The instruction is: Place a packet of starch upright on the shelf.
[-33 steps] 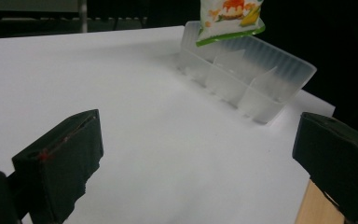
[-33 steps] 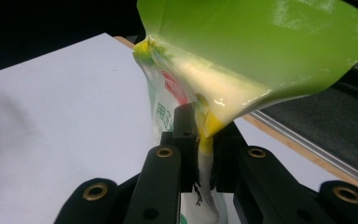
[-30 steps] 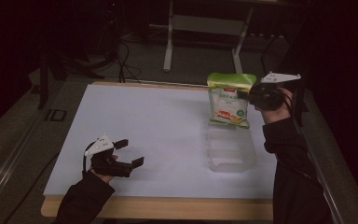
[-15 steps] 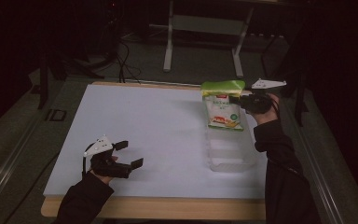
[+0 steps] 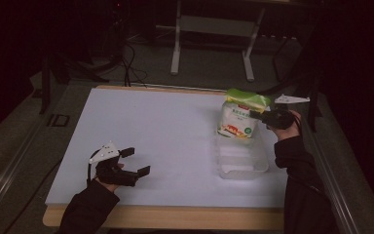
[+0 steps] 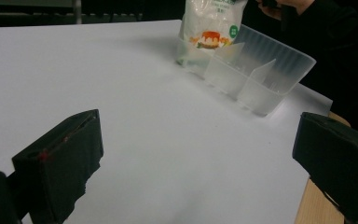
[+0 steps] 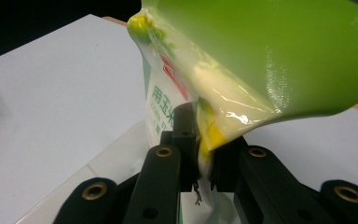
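Now right hand-held gripper pinches bag over container

Dark sleeves, black hand-held grippers

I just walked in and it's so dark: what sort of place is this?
Probably a lab or recording studio, not a kitchen: one lit white table, cables on the floor, and hand-held tools, the right tool gripping a food pouch.
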`<state>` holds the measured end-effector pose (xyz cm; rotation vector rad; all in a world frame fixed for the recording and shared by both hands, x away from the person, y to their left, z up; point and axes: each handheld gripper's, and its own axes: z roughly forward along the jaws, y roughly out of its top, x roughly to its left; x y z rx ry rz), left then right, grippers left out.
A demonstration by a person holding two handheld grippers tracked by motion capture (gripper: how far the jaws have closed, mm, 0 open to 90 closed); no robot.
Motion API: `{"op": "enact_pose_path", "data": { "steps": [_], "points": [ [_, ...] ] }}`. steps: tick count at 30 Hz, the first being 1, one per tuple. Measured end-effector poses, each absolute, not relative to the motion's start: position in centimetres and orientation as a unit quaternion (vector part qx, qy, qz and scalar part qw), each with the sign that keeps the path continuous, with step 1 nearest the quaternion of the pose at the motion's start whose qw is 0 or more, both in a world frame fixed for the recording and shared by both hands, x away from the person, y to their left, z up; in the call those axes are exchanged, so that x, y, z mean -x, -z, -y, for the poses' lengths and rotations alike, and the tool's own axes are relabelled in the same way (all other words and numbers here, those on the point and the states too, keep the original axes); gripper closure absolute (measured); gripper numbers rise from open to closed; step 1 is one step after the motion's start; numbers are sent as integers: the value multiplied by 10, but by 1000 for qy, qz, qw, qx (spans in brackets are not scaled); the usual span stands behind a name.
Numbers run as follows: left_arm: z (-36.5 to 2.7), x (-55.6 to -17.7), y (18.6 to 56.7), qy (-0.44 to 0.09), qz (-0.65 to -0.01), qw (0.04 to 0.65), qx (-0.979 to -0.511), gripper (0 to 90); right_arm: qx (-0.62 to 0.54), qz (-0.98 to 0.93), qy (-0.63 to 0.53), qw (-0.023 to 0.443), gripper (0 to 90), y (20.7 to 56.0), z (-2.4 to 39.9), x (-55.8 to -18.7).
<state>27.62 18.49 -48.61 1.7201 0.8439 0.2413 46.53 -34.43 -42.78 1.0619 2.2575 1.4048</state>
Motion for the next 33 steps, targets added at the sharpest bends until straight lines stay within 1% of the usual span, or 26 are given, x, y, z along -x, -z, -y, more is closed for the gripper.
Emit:
{"op": "enact_pose_path", "data": {
  "steps": [2,3,6,7,8,9,10,11,12,13,14,16,17,18,20,21,26,28,33],
  "points": [
    [-184,-276,486,-103,-359,569,-733,23,-368,-781,-484,141,800,427,344,-465],
    [-184,-276,486,-103,-358,571,-732,23,-370,-781,-482,146,759,426,343,-464],
    [-184,-275,486,-107,-353,571,-733,23,-379,-771,-485,165,563,422,345,-457],
    [-184,-274,486,-106,-354,570,-734,23,-385,-768,-484,165,529,420,346,-455],
    [-184,-274,486,-106,-354,570,-734,23,-385,-768,-484,165,529,420,346,-455],
    [-184,-274,486,-106,-353,571,-734,23,-390,-766,-483,167,480,418,347,-452],
    [-184,-274,485,-107,-353,570,-734,23,-396,-765,-476,179,388,414,349,-446],
    [-184,-274,485,-107,-353,570,-734,23,-396,-765,-476,179,388,414,349,-446],
    [-184,-274,485,-108,-353,570,-734,23,-401,-763,-473,182,353,412,350,-443],
    [-184,-273,485,-109,-352,570,-734,23,-406,-758,-476,184,311,410,351,-438],
    [-184,-273,484,-112,-349,570,-735,23,-417,-750,-479,186,222,406,352,-428],
    [-183,-272,483,-112,-348,571,-735,23,-425,-743,-482,188,157,403,350,-417],
    [-183,-272,483,-112,-348,571,-735,23,-425,-743,-482,188,157,403,350,-417],
    [-183,-272,483,-112,-347,571,-735,23,-432,-739,-479,192,126,400,348,-407],
    [-182,-272,483,-112,-346,571,-736,23,-434,-736,-482,192,118,398,346,-403],
    [-180,-271,483,-113,-344,570,-738,23,-433,-731,-490,193,105,394,342,-393],
    [-179,-269,482,-127,-337,568,-740,23,-432,-718,-511,191,104,390,333,-378],
    [-179,-269,481,-120,-338,570,-739,23,-425,-719,-519,181,105,390,324,-369],
    [-179,-268,482,-112,-332,572,-742,23,-409,-727,-517,191,105,393,310,-357]
  ]
}}
